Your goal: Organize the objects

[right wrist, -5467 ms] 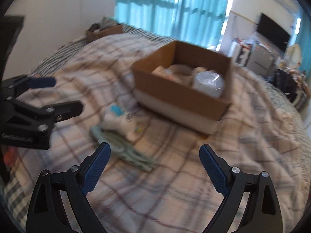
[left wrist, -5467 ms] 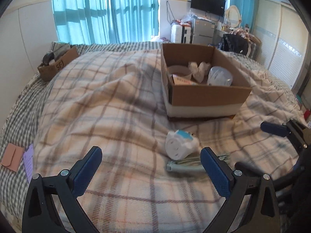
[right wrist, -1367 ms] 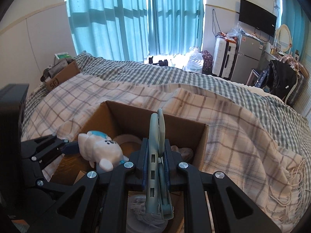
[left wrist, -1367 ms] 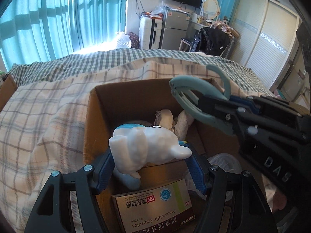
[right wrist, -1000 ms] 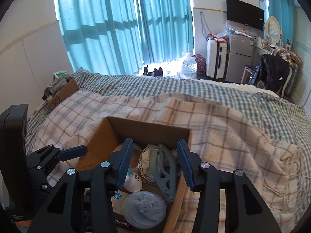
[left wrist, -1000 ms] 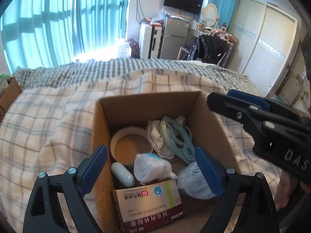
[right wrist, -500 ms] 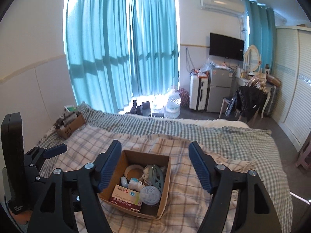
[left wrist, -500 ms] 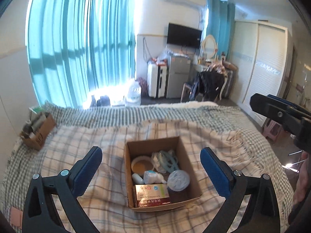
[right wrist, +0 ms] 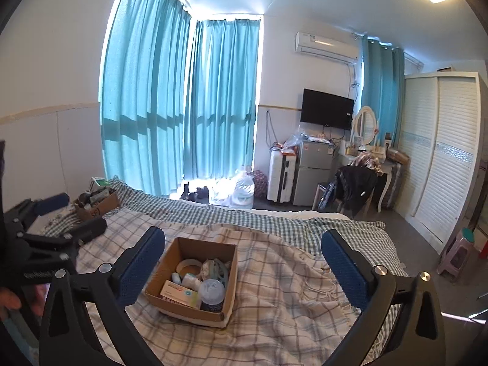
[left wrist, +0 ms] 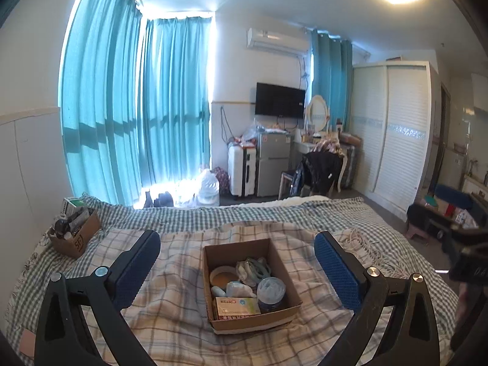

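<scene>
An open cardboard box (left wrist: 282, 310) (right wrist: 158, 289) sits on the plaid blanket in the middle of the bed. Inside lie a medicine carton (left wrist: 237, 305) (right wrist: 179, 293), a white plush toy (left wrist: 236, 289) (right wrist: 189, 281), a teal hanger clip (left wrist: 255, 270) (right wrist: 220, 270), a tape roll (left wrist: 221, 276) (right wrist: 188, 264) and a clear round lid (left wrist: 270, 288) (right wrist: 211, 289). My left gripper (left wrist: 237, 257) is open and empty, high above and back from the box. My right gripper (right wrist: 243, 260) is open and empty too, also far from the box.
A second small cardboard box (left wrist: 76, 238) (right wrist: 98, 206) with clutter sits at the bed's far left corner. Beyond the bed are teal curtains (left wrist: 137, 116), a water jug (right wrist: 244, 193), a suitcase, a small fridge (left wrist: 273, 167), a chair with a jacket and a wardrobe (left wrist: 396, 140).
Both grippers let go of the plush toy and the hanger clip into the box, opened, and have pulled up and back, so the box now looks small and far.
</scene>
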The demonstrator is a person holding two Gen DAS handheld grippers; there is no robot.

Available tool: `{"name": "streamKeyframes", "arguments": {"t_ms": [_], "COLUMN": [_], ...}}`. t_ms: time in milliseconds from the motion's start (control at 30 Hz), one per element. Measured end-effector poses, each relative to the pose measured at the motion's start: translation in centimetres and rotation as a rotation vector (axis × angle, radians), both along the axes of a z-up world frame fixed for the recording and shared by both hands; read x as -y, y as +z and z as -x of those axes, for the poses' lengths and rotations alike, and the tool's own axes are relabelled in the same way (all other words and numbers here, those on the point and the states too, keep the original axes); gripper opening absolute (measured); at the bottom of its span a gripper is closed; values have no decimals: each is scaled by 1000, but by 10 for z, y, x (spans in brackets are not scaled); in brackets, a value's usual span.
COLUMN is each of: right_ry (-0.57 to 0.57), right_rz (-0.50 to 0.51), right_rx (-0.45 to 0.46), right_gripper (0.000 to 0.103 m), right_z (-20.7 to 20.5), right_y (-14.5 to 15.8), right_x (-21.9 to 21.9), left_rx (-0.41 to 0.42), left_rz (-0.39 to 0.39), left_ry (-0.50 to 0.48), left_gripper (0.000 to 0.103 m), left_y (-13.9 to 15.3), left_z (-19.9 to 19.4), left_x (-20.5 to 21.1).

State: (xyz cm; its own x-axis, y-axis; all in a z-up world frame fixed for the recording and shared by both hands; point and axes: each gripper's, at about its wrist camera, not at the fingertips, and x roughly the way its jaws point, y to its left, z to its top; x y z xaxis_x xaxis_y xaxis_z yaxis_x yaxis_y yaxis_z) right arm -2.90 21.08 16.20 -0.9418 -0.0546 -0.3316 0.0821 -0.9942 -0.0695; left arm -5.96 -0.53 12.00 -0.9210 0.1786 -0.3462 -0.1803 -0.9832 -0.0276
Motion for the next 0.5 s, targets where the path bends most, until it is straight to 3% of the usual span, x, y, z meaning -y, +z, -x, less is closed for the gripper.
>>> {"name": "streamKeyframes", "arguments": {"t_ms": [200, 367, 500], "right_ry": [-60, -83, -71], "right_rz": [60, 16, 24], "right_rx": [23, -9, 13], "right_gripper": [103, 103, 103], "right_z": [4, 9, 7], "right_y": [-59, -109, -146], "right_x": [-14, -13, -10], "left_rx": [-33, -60, -64], "left_rz": [27, 53, 18], "left_ry": [52, 47, 53], "left_gripper": [103, 103, 103], "left_y": [-37, -76, -105], "left_z": [-21, -28, -31], "left_x": [-4, -11, -11]}}
